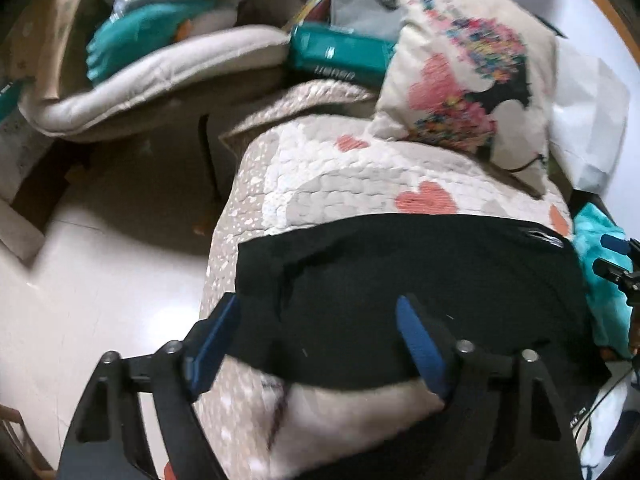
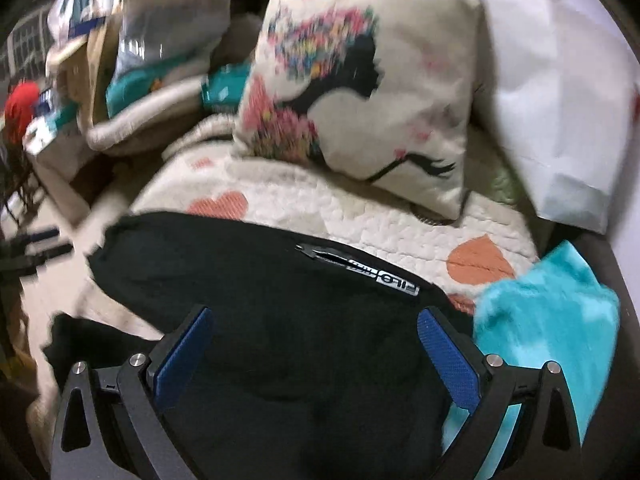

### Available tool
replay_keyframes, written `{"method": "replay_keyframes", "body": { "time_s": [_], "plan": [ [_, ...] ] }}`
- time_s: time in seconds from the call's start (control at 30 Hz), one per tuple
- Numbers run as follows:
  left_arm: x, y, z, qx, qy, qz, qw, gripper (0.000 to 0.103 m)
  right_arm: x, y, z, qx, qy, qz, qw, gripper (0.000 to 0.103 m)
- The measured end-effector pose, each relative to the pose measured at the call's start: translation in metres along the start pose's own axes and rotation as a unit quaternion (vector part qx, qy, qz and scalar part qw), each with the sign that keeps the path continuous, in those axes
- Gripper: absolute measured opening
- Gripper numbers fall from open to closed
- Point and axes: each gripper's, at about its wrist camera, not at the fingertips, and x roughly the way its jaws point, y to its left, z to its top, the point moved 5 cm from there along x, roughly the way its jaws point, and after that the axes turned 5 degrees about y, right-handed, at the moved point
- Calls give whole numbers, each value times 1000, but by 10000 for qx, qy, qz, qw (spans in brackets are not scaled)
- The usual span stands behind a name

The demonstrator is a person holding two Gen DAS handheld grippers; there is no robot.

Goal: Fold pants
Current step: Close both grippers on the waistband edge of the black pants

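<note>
Left tongs (image 1: 316, 316): wide, empty | Right tongs (image 2: 316, 328): wide, empty | Black pants (image 2: 280, 320): flat on quilted bed (image 2: 360, 216), beneath both tongs

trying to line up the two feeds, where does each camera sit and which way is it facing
Left wrist: on the left gripper, angled down over the black pants on the heart-print quilt; own open jaws show, and the right gripper at the right edge.
Right wrist: on the right gripper, angled down at the pants' logo tag; own open jaws show, and the left gripper at the left edge.
Shared: pants, quilt, printed pillow, turquoise cloth.
</note>
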Motion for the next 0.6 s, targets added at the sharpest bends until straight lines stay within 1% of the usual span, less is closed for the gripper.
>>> {"method": "replay_keyframes", "body": {
  "time_s": [0.17,0.27,0.37,0.47,0.53,0.6],
  "plan": [
    [36,23,19,-37,78,141,9999,79,54,-32,18,-126,315,61,9994,99],
    [56,35,24,-122,214,-44,9997,79,82,-43,28,-214,489,235,9983,98],
    [73,44,25,-187,320,-125,9992,79,105,-48,35,-306,650,442,9964,96],
    [87,47,24,-246,425,-333,9982,79,123,-49,36,-377,812,619,9941,93],
    [91,46,26,-243,386,-434,9980,82,133,-48,35,-429,937,710,9921,91],
    [94,43,30,-239,370,-490,9978,82,137,-47,35,-457,959,717,9918,91]
  ]
}}
